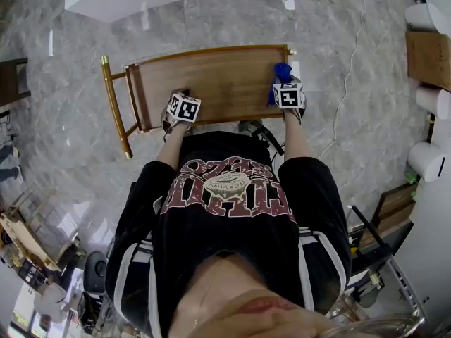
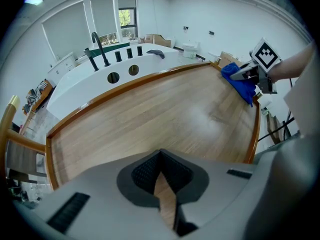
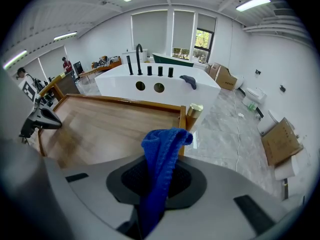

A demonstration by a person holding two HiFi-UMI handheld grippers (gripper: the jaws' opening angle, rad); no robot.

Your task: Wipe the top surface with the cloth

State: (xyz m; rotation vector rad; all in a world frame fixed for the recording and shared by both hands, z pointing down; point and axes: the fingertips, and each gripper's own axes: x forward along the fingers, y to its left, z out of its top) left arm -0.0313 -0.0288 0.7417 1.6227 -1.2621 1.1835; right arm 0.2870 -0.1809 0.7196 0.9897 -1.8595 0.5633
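Two tools over the table (image 1: 218, 76): right tool (image 3: 159, 176) clamps the cloth (image 3: 162, 146), which sticks up ahead of it; left tool (image 2: 160, 154) closed, empty.

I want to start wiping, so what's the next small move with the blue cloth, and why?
Probably press the cloth onto the wooden top and sweep left: the right gripper is shut on it at the top's right edge, and bare wood stretches toward the left gripper.
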